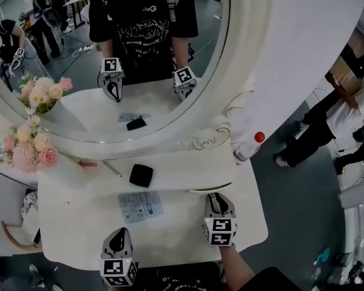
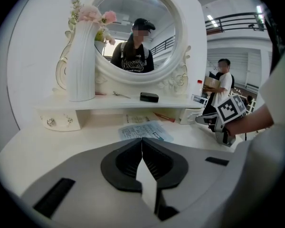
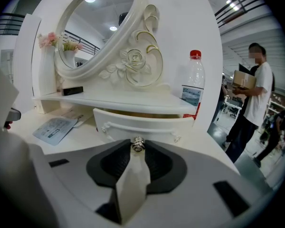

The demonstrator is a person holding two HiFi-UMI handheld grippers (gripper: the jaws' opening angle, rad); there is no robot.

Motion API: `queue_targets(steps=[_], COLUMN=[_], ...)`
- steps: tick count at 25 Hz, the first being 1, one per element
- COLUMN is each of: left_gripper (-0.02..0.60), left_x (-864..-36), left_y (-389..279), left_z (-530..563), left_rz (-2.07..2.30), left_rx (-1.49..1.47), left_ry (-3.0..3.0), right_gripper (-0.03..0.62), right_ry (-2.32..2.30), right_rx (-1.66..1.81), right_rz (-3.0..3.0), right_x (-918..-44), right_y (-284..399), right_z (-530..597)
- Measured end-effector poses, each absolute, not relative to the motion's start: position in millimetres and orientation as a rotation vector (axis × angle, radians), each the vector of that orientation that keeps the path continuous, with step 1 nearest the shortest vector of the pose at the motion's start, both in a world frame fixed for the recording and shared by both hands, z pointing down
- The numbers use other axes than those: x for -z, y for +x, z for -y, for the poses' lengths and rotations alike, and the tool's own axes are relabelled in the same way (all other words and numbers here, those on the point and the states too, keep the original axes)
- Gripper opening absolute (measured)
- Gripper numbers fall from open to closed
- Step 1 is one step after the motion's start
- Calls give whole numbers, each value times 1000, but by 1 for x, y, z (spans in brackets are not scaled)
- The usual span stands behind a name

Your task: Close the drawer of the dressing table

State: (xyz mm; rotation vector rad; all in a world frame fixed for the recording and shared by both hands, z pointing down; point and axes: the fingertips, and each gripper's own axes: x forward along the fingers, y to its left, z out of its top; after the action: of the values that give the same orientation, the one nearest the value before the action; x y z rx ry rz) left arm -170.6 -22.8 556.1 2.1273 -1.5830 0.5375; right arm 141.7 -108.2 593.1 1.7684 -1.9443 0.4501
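Note:
The dressing table (image 1: pixel 170 235) is white with a round mirror (image 1: pixel 188 53). Its right drawer (image 3: pixel 133 124) stands pulled out a little from under the shelf, a dark gap showing above its front. My right gripper (image 3: pixel 137 147) is shut on the drawer's small metal knob (image 3: pixel 137 144); in the head view the right gripper (image 1: pixel 217 199) is at the shelf's right end. My left gripper (image 2: pixel 142 148) is shut with nothing in it and hovers over the tabletop near the front edge, the left gripper (image 1: pixel 116 240) being left of the right one.
A printed leaflet (image 1: pixel 140 206) lies on the tabletop. On the shelf are a black case (image 1: pixel 141 175), a thin pen (image 1: pixel 112 168) and a white vase of pink flowers (image 1: pixel 30 150). A red-capped bottle (image 3: pixel 193 87) stands at the right. The left drawer (image 2: pixel 57 122) has two knobs. People stand to the right.

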Motion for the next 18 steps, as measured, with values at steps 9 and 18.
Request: queue_targets(steps=[9, 18], left_gripper=[15, 15], left_x=[-557, -559], left_y=[-174, -175], left_z=[20, 20], left_rz=[1593, 1594], left_rx=[-542, -571], left_ry=[2117, 2120], right_gripper=[101, 101], right_ry=[1786, 1808], right_rx=[-450, -455], right_rz=[1945, 1945], right_x=[-594, -593], right_y=[141, 142], right_z=[110, 114])
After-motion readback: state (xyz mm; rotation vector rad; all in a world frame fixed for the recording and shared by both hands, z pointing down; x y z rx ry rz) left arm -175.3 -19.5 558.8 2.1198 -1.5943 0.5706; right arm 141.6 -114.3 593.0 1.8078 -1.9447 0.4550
